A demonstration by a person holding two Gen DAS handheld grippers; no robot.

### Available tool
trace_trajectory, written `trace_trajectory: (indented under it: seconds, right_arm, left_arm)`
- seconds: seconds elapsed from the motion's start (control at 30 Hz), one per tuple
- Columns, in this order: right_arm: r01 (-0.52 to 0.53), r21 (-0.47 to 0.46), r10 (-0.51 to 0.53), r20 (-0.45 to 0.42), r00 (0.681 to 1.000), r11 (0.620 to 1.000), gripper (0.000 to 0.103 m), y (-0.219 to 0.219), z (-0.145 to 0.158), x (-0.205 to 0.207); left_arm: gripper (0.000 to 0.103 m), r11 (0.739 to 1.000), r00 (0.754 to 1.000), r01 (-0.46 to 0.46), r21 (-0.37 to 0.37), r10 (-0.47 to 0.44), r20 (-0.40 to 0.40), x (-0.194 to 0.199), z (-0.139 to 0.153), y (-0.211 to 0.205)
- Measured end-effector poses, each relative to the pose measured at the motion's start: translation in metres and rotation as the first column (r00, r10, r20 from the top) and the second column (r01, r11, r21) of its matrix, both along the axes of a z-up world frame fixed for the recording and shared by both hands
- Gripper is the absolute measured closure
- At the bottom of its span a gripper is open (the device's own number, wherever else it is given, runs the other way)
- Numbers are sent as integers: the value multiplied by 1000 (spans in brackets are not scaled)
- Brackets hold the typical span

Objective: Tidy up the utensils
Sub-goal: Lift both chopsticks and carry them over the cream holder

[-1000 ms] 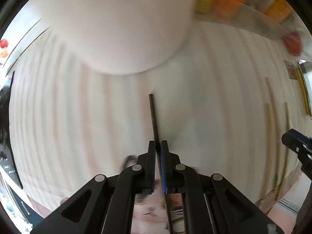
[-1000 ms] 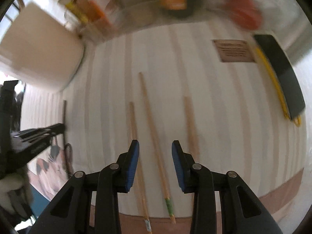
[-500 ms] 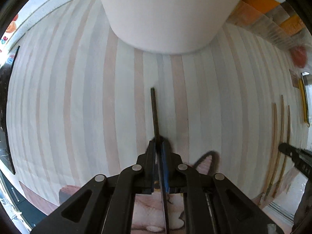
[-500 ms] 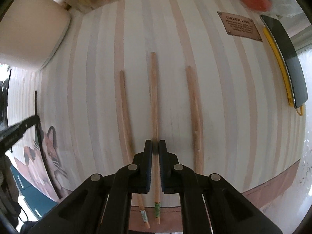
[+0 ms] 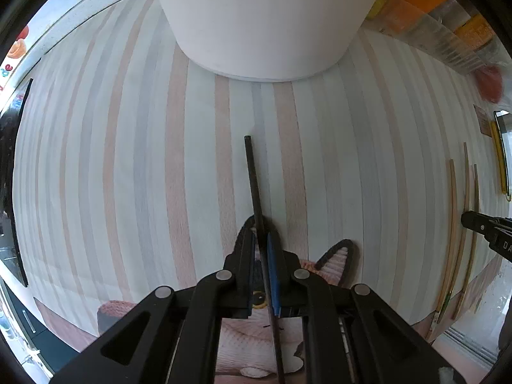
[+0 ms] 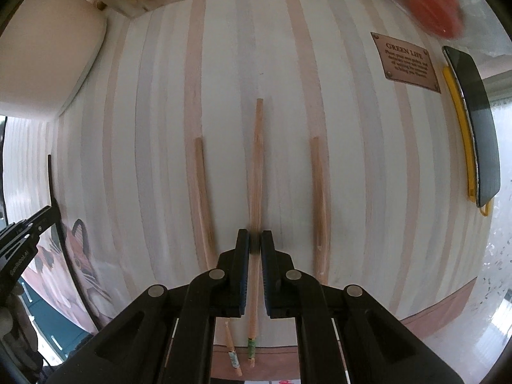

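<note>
- My left gripper (image 5: 261, 240) is clamped on a thin black chopstick (image 5: 254, 188); its far end points at the base of a big white container (image 5: 259, 22) (well short of touching it)
- My right gripper (image 6: 255, 240) pinches the middle wooden chopstick (image 6: 257, 160) of three; the left wooden chopstick (image 6: 203, 192) and right wooden chopstick (image 6: 318, 192) lie apart on either side, roughly parallel
- All of them lie on a striped tablecloth (image 6: 144, 128); a cat-print mat (image 5: 339, 256) sits under my left gripper; a brown "GREEN LIFE" tag (image 6: 406, 60) and a dark phone (image 6: 476, 121) lie far right
</note>
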State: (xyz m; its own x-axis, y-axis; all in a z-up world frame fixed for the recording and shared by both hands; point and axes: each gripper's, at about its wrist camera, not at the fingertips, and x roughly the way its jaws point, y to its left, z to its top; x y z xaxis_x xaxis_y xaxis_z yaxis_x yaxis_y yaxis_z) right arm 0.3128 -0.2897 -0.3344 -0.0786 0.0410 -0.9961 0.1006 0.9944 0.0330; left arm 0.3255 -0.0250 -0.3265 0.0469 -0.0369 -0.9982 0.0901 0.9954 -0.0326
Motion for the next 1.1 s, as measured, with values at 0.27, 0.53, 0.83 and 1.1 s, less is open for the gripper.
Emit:
trace_trajectory:
  seconds: [0.27, 0.53, 0.83, 1.1]
  right_arm:
    - [-17, -39, 16, -24, 1000, 999, 92, 15, -6, 12]
    - [-19, -69, 19, -11, 1000, 997, 88, 41, -7, 15]
    - [10, -67, -2, 114, 993, 998, 96, 46, 5, -25]
    - [46, -51, -32, 240, 970, 998, 96, 46, 46, -53]
  left_arm:
    - [95, 1000, 1000, -2, 0, 2, -8, 2, 1, 7]
    - [99, 999, 1000, 22, 25, -22, 3, 1, -2, 1]
    - [100, 997, 996, 58, 50, -61, 58, -10, 6, 2]
    - [100, 997, 987, 76, 17, -78, 142, -15, 40, 15]
